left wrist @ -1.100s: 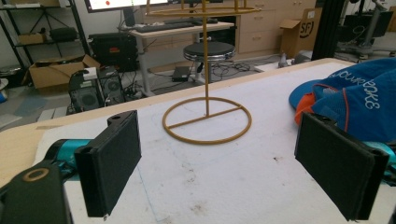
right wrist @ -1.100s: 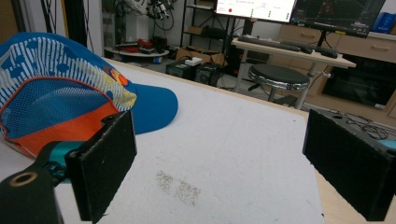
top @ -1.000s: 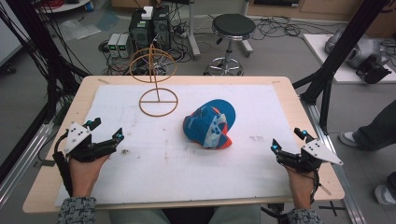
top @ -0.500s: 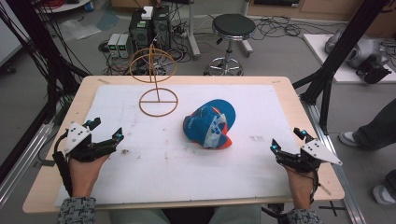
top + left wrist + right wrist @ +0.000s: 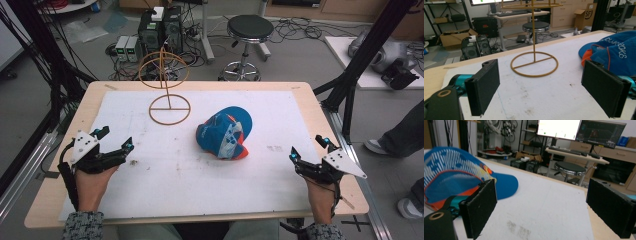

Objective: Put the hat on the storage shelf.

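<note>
1. High view: both tongs sit near the front edge of the tabletop (image 5: 300, 100), the left tongs (image 5: 114, 145) at the left, the right tongs (image 5: 309, 149) at the right. Both are spread wide and holding nothing. The blue and orange cap (image 5: 225, 134) lies crumpled about mid-table, well apart from both. A gold wire stand (image 5: 169, 90) rises behind it, to the left.

2. Left gripper view: the jaws are wide apart with bare white mat between them. The stand's ring base (image 5: 534, 64) is straight ahead, and the cap (image 5: 610, 53) bunches up at the right, just past the right-hand pad.

3. Right gripper view: the jaws are released here too, and the cap (image 5: 456, 173) is off to the left, brim pointing toward the middle.

4. What could go wrong, my guess: the cap is soft and floppy, so pinching only loose fabric could let it sag or slip out. The stand also looks light and top-heavy, and a bump from an arm or a swinging cap could tip it.
</note>
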`<state>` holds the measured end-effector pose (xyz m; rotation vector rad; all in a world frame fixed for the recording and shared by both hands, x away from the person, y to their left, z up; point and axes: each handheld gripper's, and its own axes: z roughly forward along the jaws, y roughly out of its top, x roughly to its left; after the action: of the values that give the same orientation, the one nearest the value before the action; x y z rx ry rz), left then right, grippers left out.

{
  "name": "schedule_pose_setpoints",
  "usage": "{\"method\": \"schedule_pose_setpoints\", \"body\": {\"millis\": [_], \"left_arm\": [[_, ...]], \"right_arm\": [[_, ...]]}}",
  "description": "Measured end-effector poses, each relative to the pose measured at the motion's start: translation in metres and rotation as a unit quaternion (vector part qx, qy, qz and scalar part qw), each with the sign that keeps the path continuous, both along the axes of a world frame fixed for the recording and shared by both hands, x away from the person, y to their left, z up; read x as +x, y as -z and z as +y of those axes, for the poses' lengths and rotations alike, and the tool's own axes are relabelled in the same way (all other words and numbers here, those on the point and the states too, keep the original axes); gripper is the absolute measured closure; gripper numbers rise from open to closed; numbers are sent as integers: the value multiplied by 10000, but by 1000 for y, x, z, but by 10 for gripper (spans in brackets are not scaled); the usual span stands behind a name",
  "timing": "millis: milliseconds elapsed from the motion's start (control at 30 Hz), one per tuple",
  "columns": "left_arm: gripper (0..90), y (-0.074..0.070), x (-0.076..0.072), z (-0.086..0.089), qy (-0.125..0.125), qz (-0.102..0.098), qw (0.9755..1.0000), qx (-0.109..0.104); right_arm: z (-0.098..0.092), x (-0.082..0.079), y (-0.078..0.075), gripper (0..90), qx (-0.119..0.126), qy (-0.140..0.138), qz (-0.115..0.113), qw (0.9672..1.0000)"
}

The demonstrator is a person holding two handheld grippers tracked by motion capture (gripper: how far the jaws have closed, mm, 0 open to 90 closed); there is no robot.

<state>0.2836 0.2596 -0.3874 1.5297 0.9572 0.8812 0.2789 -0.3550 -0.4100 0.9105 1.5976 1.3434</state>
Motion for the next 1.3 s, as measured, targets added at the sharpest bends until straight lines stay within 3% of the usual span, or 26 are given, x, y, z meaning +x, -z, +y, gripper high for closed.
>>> {"method": "schedule_pose_setpoints", "body": {"millis": [100, 533, 600, 867, 1000, 1133, 1300], "left_arm": [[154, 1, 0, 0, -2, 21, 10000, -7], [154, -1, -1, 4, -35, -12, 10000, -43], [154, -2, -1, 4, -40, -20, 10000, -51], [154, -3, -1, 6, -58, -35, 9999, -94], [154, -3, -1, 7, -27, -39, 9999, -157], [154, -3, -1, 8, -32, -39, 9998, -175], [154, -3, -1, 8, -7, -46, 9998, -171]], "right_arm": [[9, 1, -10, 89, 71, -164, -153, 9997], [58, 25, -34, 91, 195, -677, -208, 9973], [71, 33, -37, 148, 194, -922, -193, 9954], [103, 43, -33, 133, 193, -1207, -154, 9924], [126, 52, -29, 134, 345, -1461, 4, 9887], [137, 58, -24, 140, 277, -1566, 81, 9872], [156, 70, -17, 203, 257, -1795, 241, 9831]]}}
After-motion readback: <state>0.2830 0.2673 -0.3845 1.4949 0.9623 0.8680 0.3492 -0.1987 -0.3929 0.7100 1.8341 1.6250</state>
